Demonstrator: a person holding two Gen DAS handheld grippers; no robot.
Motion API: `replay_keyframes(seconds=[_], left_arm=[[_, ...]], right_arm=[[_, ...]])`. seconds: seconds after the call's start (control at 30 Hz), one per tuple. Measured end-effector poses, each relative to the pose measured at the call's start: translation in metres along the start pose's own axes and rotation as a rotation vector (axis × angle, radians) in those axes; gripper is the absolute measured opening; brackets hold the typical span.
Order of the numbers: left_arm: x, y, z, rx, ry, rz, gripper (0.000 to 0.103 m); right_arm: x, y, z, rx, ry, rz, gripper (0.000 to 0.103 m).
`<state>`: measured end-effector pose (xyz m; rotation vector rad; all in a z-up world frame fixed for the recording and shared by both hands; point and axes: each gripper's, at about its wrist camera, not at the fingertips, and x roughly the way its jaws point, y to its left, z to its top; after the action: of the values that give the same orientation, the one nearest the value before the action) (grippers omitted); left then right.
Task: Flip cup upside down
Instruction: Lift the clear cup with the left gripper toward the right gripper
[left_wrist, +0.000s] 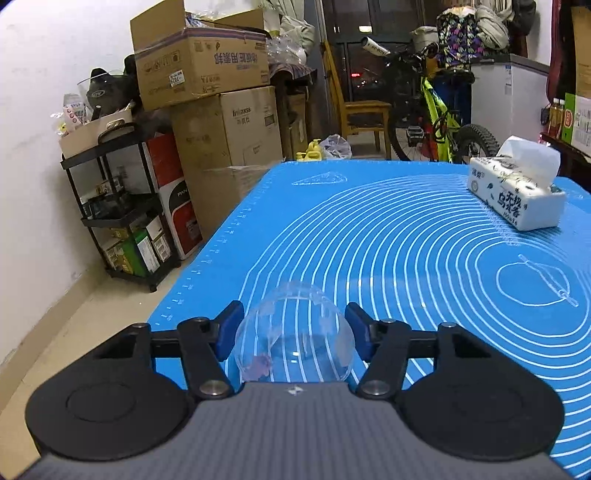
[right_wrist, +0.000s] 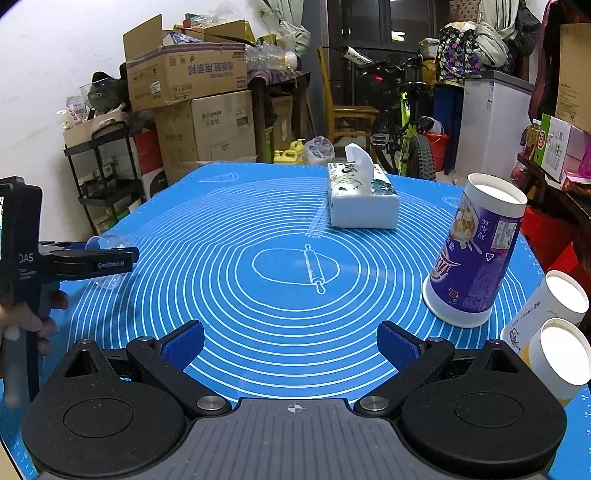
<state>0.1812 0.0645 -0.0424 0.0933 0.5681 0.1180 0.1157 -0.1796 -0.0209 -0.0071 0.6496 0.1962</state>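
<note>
A clear plastic cup sits between the blue pads of my left gripper, which is shut on it just above the blue mat. The cup looks tilted, its narrow end pointing away from the camera. In the right wrist view the left gripper shows from the side at the left edge with the clear cup in it. My right gripper is open and empty over the mat's near middle.
A tissue pack lies at the mat's far side, also in the left wrist view. A purple paper cup stands upside down at right, with two more paper cups beside it. Boxes, a shelf and a bicycle stand beyond the table.
</note>
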Motion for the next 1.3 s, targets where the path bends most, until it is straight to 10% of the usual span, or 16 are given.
replay_keyframes(seconds=[0.7, 1.07, 1.3], left_arm=[[-0.119, -0.084, -0.039, -0.026, 0.020, -0.255, 0.061], [-0.117, -0.105, -0.055, 0.003, 0.088, -0.231, 0.065], [-0.120, -0.104, -0.055, 0.010, 0.087, -0.211, 0.089]], right_arm=[[-0.055, -0.038, -0.022, 0.031, 0.026, -0.069, 0.099], [-0.060, -0.051, -0.037, 0.050, 0.053, -0.070, 0.099], [-0.060, -0.049, -0.036, 0.051, 0.054, -0.059, 0.099]])
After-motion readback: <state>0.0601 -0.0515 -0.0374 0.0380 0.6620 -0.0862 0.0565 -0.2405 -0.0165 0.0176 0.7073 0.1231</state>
